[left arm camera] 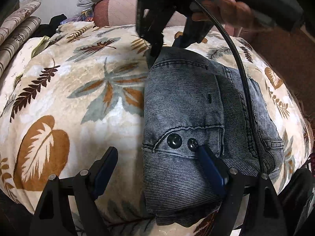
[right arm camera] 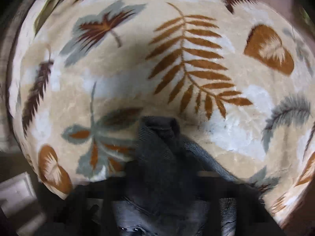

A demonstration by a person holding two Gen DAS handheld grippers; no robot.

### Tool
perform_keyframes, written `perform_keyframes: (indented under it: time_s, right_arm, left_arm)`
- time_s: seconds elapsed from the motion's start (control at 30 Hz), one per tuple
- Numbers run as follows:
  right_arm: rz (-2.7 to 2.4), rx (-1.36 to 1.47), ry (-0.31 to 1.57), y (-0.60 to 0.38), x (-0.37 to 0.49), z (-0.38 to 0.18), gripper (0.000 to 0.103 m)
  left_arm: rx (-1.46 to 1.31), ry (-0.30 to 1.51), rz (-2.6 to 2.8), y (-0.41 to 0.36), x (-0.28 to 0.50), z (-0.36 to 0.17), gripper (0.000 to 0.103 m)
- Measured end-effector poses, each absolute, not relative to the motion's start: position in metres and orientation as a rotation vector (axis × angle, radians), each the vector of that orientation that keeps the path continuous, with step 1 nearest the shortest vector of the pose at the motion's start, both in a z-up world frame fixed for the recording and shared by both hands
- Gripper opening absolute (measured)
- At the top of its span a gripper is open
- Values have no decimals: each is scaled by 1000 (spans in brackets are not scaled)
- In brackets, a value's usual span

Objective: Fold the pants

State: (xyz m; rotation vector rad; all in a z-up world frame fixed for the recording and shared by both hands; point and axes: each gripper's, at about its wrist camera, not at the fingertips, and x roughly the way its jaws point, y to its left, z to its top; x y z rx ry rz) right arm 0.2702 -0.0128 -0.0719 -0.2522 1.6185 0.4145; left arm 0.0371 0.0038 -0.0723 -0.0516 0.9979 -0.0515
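The folded grey denim pants (left arm camera: pixel 189 118) lie on a leaf-patterned blanket (left arm camera: pixel 78 102). The left hand-held gripper (left arm camera: pixel 159 169) hovers over the near end of the pants, its jaws spread wide, one finger over the blanket and the other over the denim near two metal buttons (left arm camera: pixel 174 141). The right hand-held gripper (left arm camera: pixel 167 41) is at the far end, clenched on a fold of the pants.

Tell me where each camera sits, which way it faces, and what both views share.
Left wrist: sits behind the open left claw, tilted down over the folded jeans on the leaf-print blanket; the right claw and a hand show beyond.
Right wrist: looks steeply down on the blanket, blurred; a pinched-up fold of jeans sits in front.
Shared: jeans and blanket.
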Motion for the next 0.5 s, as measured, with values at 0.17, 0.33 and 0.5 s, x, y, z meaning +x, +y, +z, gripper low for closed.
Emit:
perform_keyframes:
  time_s: [0.17, 0.33, 0.5]
  right_arm:
    - [405, -46, 1547, -50, 273, -68, 29]
    - [287, 89, 1361, -97, 264, -37, 50]
    - [378, 148, 1274, -136, 226, -4, 50]
  left_arm:
    - [-60, 1004, -49, 6, 38, -73, 86]
    - [-34, 1005, -36, 2, 39, -71, 86]
    - [-63, 1017, -45, 6, 40, -69, 86]
